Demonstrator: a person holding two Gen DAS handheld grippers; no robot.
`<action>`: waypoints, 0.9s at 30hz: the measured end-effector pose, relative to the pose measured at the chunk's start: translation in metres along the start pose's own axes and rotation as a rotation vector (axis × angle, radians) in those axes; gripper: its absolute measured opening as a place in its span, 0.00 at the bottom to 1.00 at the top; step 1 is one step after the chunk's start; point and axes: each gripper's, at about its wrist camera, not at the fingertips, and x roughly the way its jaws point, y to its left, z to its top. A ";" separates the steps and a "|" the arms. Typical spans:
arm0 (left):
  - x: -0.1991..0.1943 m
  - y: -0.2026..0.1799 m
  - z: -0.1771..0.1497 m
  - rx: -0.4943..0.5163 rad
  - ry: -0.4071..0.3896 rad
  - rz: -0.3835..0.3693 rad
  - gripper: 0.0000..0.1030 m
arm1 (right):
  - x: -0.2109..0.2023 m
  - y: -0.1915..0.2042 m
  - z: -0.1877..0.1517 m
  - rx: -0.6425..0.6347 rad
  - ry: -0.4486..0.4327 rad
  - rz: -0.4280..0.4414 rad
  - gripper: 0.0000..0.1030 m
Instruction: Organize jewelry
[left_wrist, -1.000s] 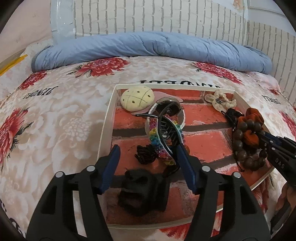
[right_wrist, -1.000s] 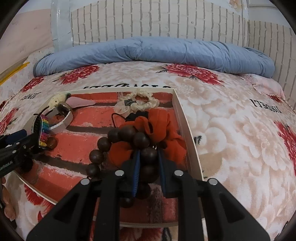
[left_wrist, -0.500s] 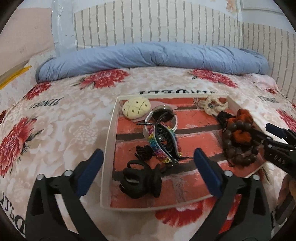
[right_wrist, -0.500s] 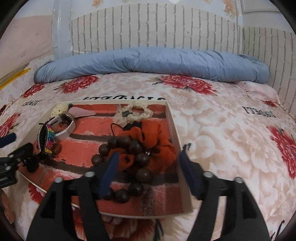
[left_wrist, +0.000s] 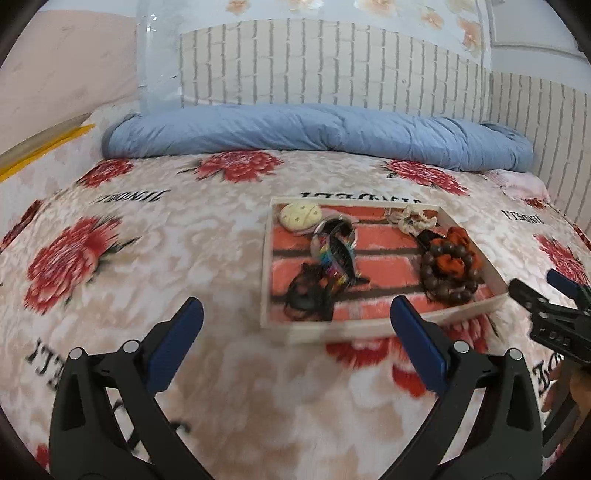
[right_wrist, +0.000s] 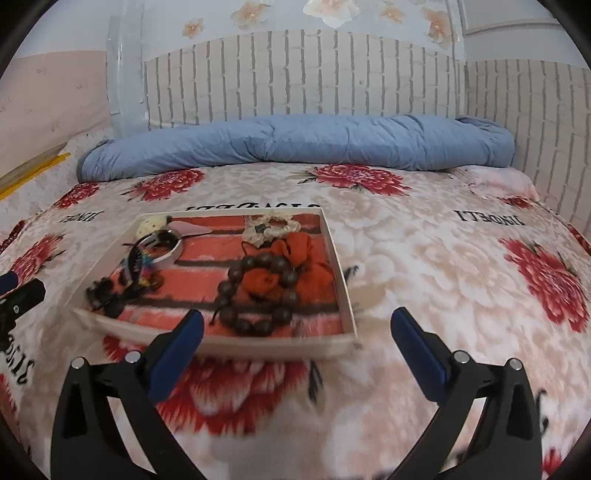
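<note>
Left wrist view shows our left gripper (left_wrist: 295, 332) wide open and holding nothing, above the flowery blanket (left_wrist: 147, 258) on the bed. Our right gripper (right_wrist: 295, 336) is wide open too, and it holds nothing.

All the jewelry sits in the white tray (left_wrist: 264, 280), which lies flat on the blanket in front of us. The brown bead bracelet (right_wrist: 255, 291) lies near the front of the tray, around part of the orange scrunchie (right_wrist: 306, 258). A cream scrunchie (right_wrist: 269, 225) is at the back. A rainbow hair clip (left_wrist: 338, 258) leans on a silver bangle (right_wrist: 166, 243) on the other side, and a black claw clip (left_wrist: 306, 295) sits near the front, just beside it. A round cream piece (left_wrist: 299, 216) is in the far corner.

We think the tidying is nearly done or done, since we see nothing loose on the blanket. Both grippers are apart from the tray. If we want more order, the next move is to reach back in and pull the beads off the orange scrunchie. We would pinch one bead gently, so the string does not snag the cloth.
</note>
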 end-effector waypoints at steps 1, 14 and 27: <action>-0.009 0.003 -0.004 -0.005 -0.007 0.008 0.95 | -0.012 -0.001 -0.005 0.007 -0.005 0.004 0.96; -0.103 0.001 -0.071 -0.018 -0.110 -0.014 0.95 | -0.120 0.007 -0.051 0.009 -0.101 0.021 0.96; -0.118 -0.013 -0.116 0.013 -0.242 0.058 0.95 | -0.125 0.026 -0.097 -0.077 -0.188 0.027 0.96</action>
